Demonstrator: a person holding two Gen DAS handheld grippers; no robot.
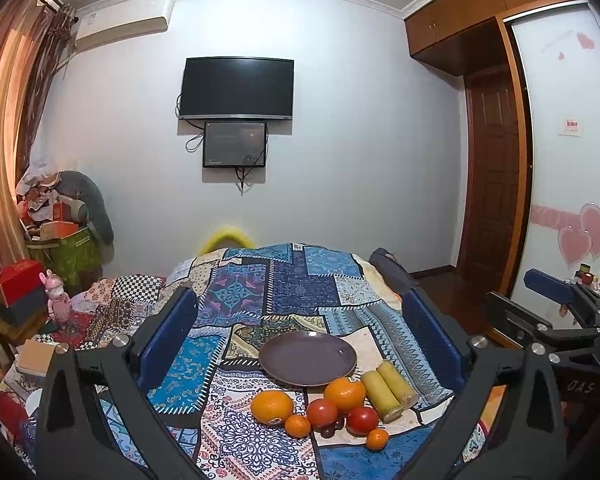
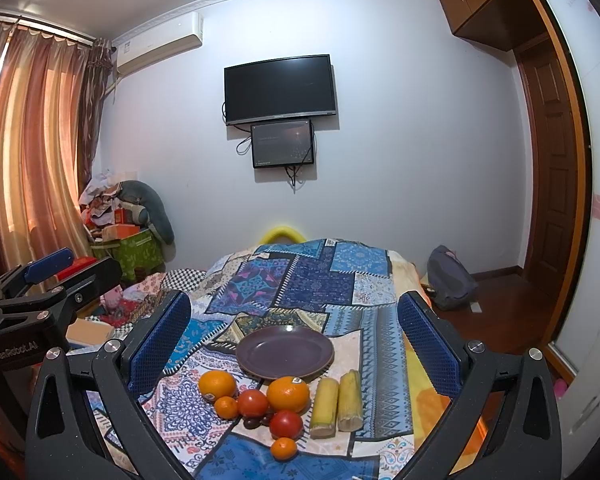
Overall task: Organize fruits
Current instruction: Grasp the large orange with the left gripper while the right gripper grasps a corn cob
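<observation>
Left claw point(image 1: 300, 320) and right claw point(image 2: 294, 320) both hover spread wide, holding nothing. The purple plate point(image 2: 285, 351) lies bare on the patchwork cloth point(image 2: 300, 276). Just before it cluster oranges point(image 2: 288, 394), tomatoes point(image 2: 286, 424) and two sugarcane pieces point(image 2: 338, 404); open cloth lies beyond the plate.

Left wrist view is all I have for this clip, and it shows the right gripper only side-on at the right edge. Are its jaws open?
Observer: Yes. The right wrist view looks straight along the right gripper. Its two blue fingers stand wide apart on either side of the plate, with nothing between them.
Operator: I only see the top of something dark past the bed's far right corner. What is it?
Observer: It is a dark backpack, sitting upright on the wooden floor beside the bed.
</observation>
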